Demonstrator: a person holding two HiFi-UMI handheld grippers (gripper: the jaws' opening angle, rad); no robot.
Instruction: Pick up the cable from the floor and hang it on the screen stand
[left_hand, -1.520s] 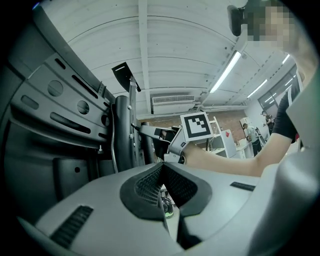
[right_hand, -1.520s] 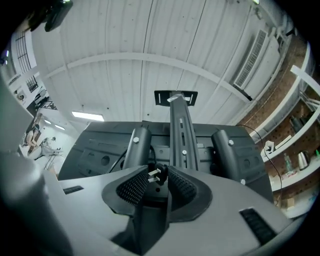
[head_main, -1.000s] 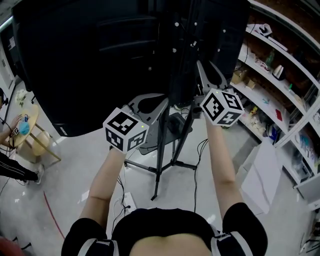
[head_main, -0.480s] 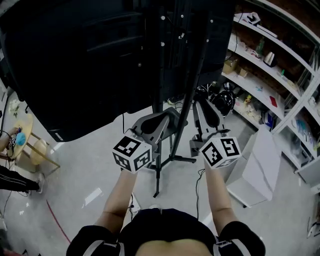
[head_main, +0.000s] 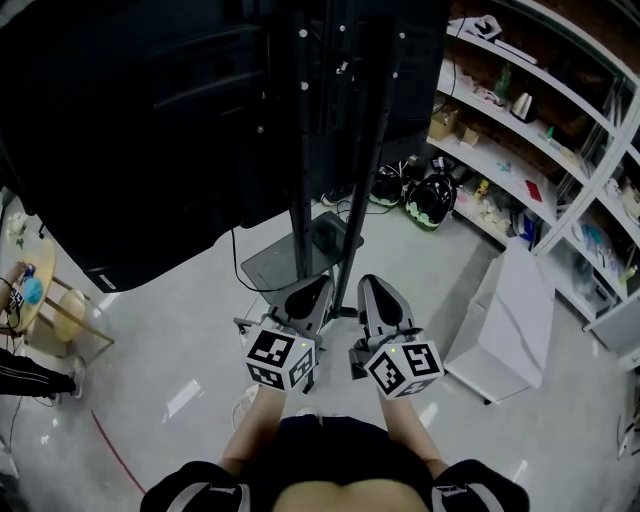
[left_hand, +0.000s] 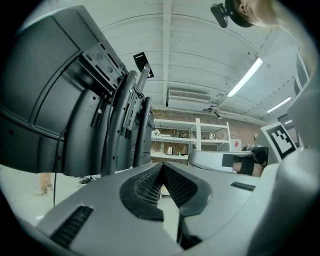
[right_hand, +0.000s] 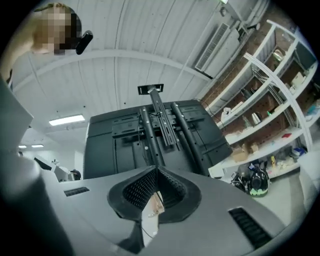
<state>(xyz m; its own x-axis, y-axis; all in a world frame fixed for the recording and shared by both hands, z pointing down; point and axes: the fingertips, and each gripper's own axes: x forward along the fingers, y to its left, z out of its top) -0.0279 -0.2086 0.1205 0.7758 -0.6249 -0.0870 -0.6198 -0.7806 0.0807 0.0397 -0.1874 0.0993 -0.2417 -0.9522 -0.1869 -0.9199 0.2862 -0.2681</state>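
Note:
The black screen stand (head_main: 300, 170) rises in front of me, with the big dark screen (head_main: 130, 130) mounted on it and its flat base plate (head_main: 275, 268) on the floor. A thin black cable (head_main: 234, 255) hangs from the screen to the floor. Both grippers are held low, close to my body, and point at the stand. My left gripper (head_main: 318, 285) (left_hand: 162, 167) is shut with nothing in it. My right gripper (head_main: 368, 283) (right_hand: 156, 172) has just been closing and its tips now meet. I see no cable between them, only a tan scrap through the gap behind the pads.
Open shelves (head_main: 530, 110) full of small items line the right wall. Helmets (head_main: 430, 195) lie on the floor below them, and a white box (head_main: 510, 320) stands at my right. At the left edge are a wooden stool (head_main: 60, 310) and a person's leg (head_main: 25, 372).
Both grippers have dropped from up in front of the stand to low near my body. The right gripper's jaws have closed. The head view now shows more of the floor and shelves.

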